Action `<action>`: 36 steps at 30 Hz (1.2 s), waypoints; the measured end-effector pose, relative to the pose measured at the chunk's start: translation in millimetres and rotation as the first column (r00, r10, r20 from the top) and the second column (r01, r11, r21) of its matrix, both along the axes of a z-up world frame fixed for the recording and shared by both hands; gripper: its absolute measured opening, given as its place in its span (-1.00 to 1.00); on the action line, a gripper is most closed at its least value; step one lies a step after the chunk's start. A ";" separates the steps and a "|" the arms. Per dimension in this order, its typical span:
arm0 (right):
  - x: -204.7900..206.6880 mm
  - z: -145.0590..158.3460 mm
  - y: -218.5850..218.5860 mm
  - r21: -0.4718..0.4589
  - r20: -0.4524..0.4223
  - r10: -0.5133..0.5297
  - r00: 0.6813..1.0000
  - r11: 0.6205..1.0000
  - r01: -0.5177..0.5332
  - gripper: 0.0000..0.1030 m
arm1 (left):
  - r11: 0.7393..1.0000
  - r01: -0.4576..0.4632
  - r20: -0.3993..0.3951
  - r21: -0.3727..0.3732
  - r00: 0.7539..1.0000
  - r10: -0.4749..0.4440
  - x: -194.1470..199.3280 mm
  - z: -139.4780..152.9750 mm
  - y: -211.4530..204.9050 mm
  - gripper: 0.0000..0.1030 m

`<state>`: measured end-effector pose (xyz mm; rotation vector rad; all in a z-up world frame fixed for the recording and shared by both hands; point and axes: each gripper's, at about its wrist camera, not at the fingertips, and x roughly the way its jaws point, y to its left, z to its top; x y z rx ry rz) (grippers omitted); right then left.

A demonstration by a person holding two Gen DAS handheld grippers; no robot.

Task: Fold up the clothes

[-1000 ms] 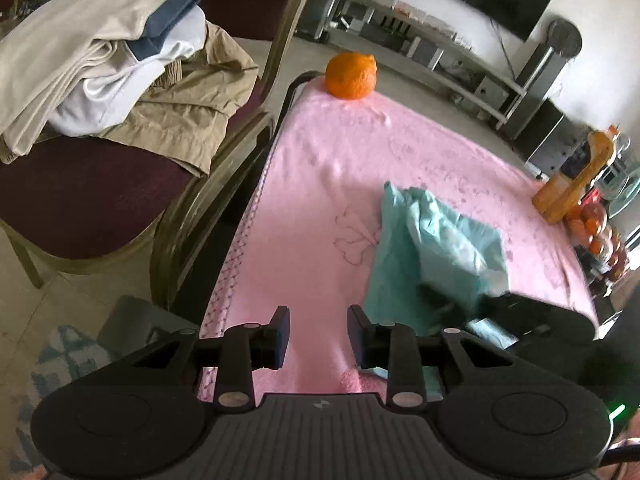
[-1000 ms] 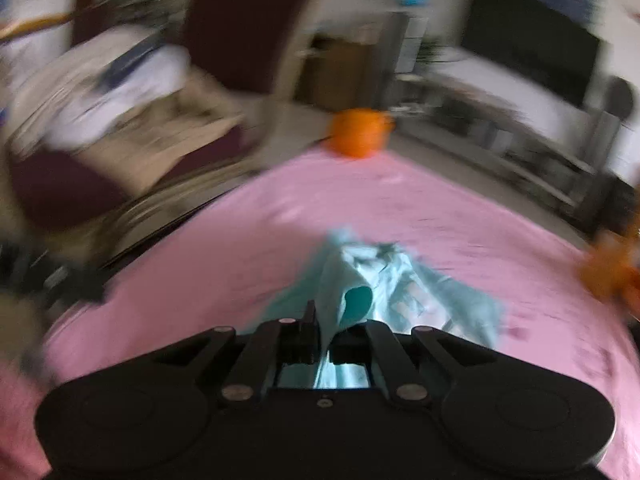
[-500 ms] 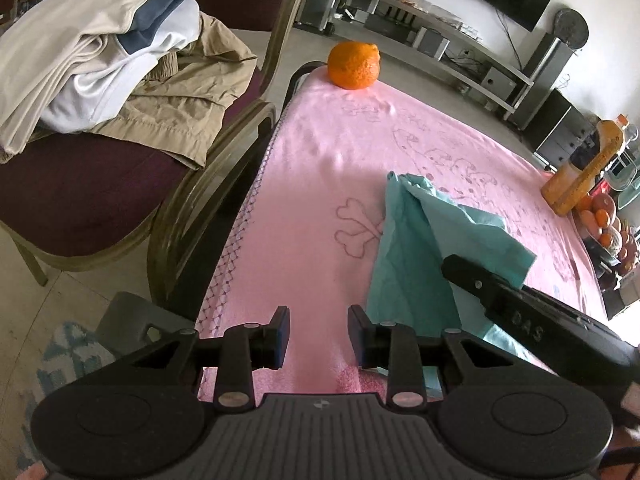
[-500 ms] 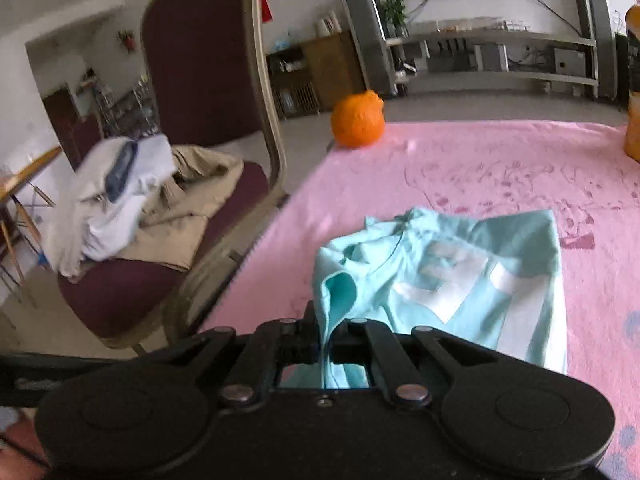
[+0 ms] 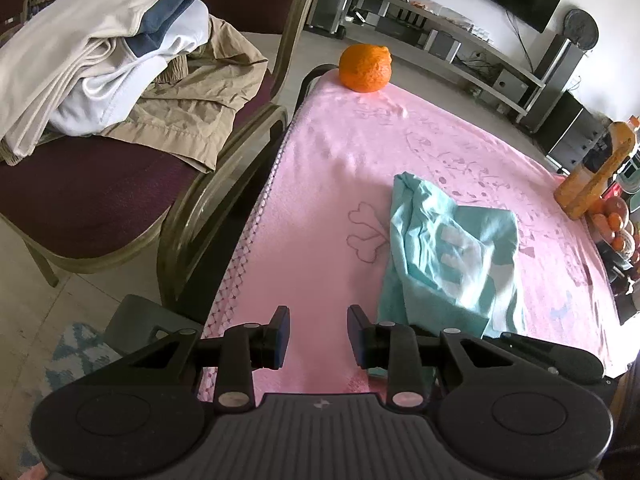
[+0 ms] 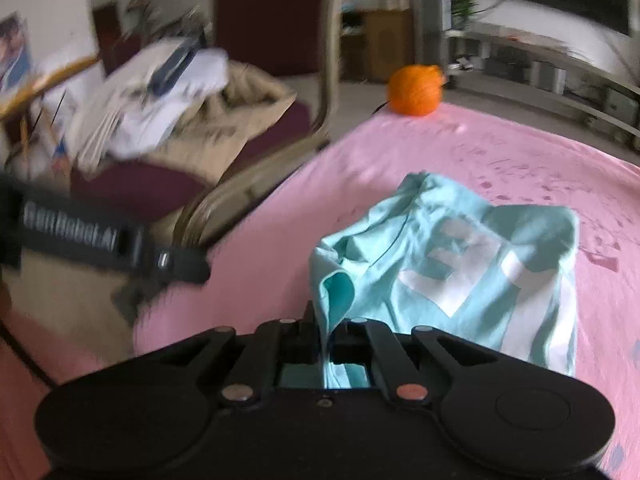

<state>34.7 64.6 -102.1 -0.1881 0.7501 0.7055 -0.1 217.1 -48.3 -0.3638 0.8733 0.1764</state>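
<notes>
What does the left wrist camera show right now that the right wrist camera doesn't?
Left wrist only: the left gripper, jaws apart over bare pink cloth, and an orange bottle with fruit at the table's far right.

Right wrist only: the right gripper shut on a fold of the teal shirt.

Both: the shirt with white lettering, the orange, and the chair piled with clothes.

Chair (image 5: 224, 184) crowds the pink cloth's (image 5: 320, 208) bare left side.
</notes>
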 end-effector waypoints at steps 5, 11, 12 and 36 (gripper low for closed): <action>-1.5 18.2 -19.4 0.059 -0.108 0.148 0.983 0.988 -0.143 -0.51 | 1.000 -0.009 0.023 -0.006 1.000 0.009 -1.6 2.7 1.1 -0.44; 9.6 56.0 -115.1 0.201 -0.211 -0.015 0.977 0.978 0.059 -0.08 | 0.990 0.137 0.034 0.027 0.990 -0.138 11.3 3.2 -28.0 -0.56; 12.5 55.9 -130.1 0.196 -0.213 -0.069 0.975 0.974 0.112 -0.10 | 0.982 0.185 0.022 0.047 0.982 -0.187 17.0 1.5 -38.8 -0.57; 32.1 3.5 -144.8 0.081 -0.212 -0.147 0.966 0.983 0.167 -0.66 | 0.812 0.504 -0.198 0.294 0.863 -0.465 43.8 -44.3 -157.8 -0.59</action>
